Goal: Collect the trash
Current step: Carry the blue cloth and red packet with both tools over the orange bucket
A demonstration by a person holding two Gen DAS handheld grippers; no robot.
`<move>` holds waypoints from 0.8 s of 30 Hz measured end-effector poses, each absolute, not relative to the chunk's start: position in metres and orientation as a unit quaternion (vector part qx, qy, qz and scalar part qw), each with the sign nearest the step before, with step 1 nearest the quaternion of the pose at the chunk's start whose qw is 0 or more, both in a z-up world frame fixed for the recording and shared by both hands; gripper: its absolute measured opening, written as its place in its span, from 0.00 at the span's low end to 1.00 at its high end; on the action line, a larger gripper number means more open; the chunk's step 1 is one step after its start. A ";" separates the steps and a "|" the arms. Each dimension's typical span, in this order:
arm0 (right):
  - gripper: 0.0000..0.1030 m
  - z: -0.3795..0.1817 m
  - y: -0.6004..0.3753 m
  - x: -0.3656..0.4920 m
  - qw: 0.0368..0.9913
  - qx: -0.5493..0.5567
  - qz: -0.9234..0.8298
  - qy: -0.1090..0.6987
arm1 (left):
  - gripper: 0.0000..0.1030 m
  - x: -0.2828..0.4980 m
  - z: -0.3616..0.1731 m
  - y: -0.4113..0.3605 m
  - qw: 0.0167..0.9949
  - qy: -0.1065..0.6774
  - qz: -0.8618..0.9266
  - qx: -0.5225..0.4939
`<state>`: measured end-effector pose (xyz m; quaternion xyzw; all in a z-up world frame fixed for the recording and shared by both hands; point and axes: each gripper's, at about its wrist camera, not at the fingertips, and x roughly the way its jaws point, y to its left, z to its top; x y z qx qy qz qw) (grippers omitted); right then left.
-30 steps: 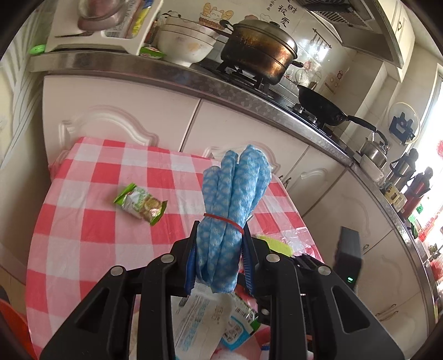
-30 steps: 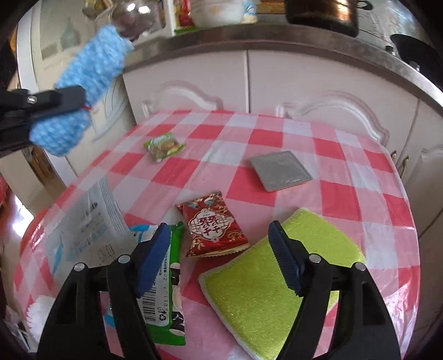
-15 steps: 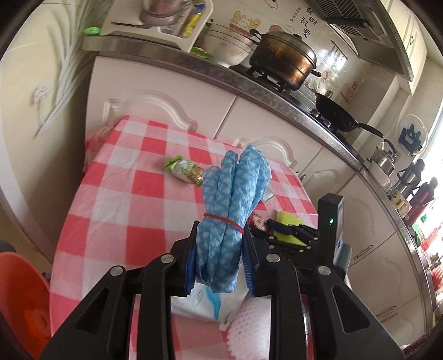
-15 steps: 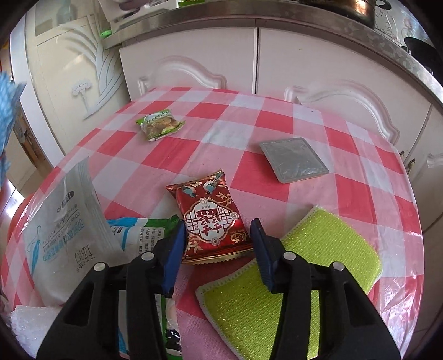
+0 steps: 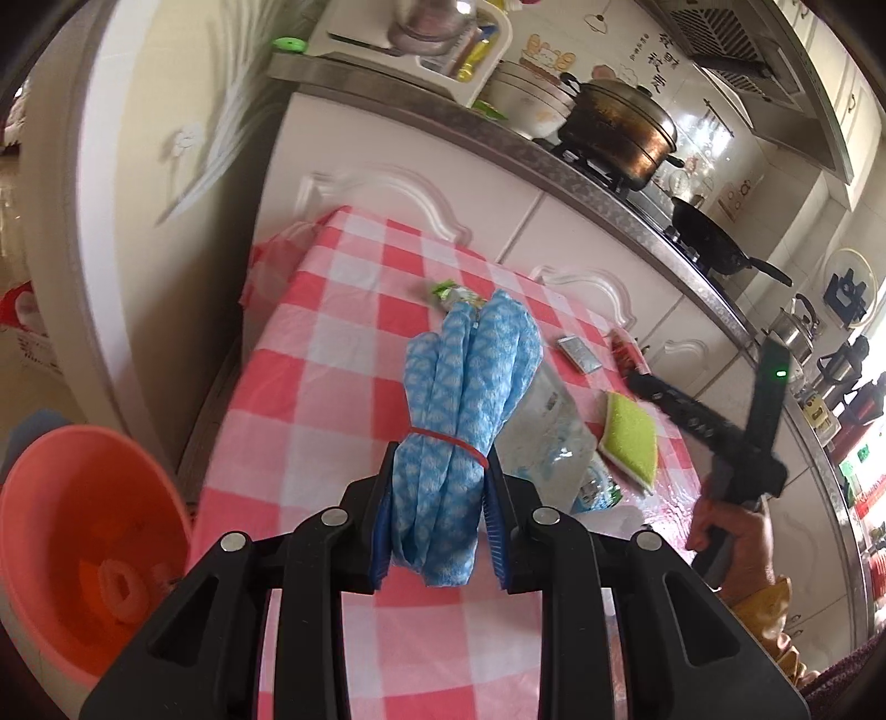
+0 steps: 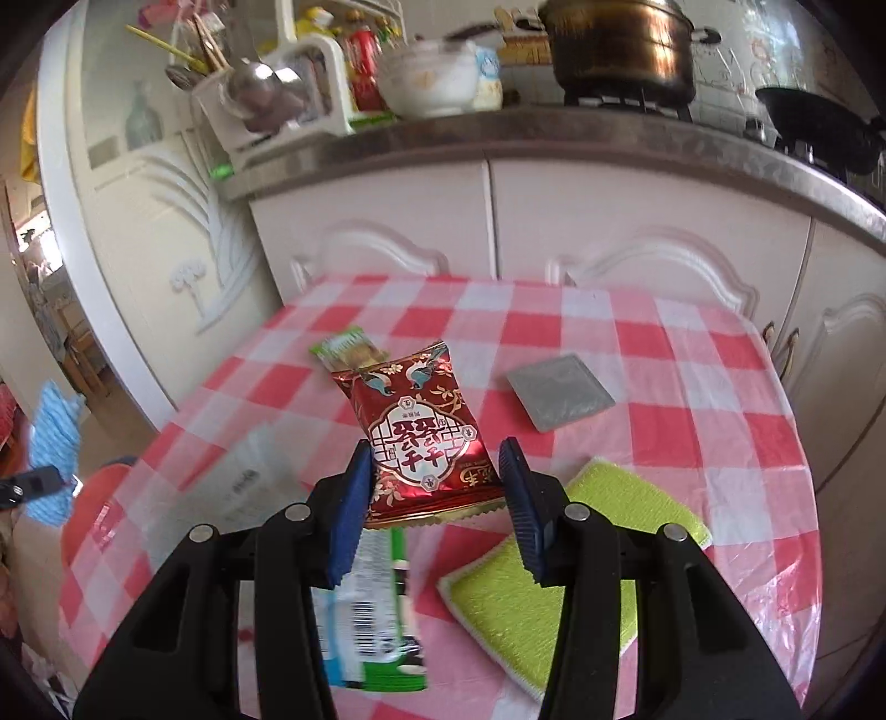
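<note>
My left gripper [image 5: 439,523] is shut on a rolled blue cloth [image 5: 468,399] bound with a red band, held above the near left part of the checked table [image 5: 332,354]. An orange bin [image 5: 83,531] stands low at the left of it. In the right wrist view my right gripper [image 6: 434,498] is shut on a red snack packet [image 6: 421,432], lifted off the tablecloth [image 6: 692,399]. A small green wrapper [image 6: 346,348] lies behind the packet. A green and white wrapper [image 6: 382,626] and a clear white bag [image 6: 249,482] lie on the near side.
A yellow-green sponge [image 6: 570,559] and a grey square pad [image 6: 559,390] rest on the table's right half. White cabinets [image 6: 609,221] and a counter with a pot [image 6: 620,44], bowls and a wok [image 6: 819,127] stand behind. A hand [image 5: 731,548] holds the right gripper.
The right gripper closed on the red packet and raised it from the table. The left gripper carried the blue cloth leftward, bringing the orange bin into its view.
</note>
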<state>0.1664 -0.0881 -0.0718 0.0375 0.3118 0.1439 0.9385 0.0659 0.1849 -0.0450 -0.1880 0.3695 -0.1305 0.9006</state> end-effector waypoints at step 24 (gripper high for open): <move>0.46 0.005 0.149 0.077 0.876 -0.042 0.391 0.279 | 0.28 -0.052 -0.054 0.358 0.911 0.318 0.036 -0.259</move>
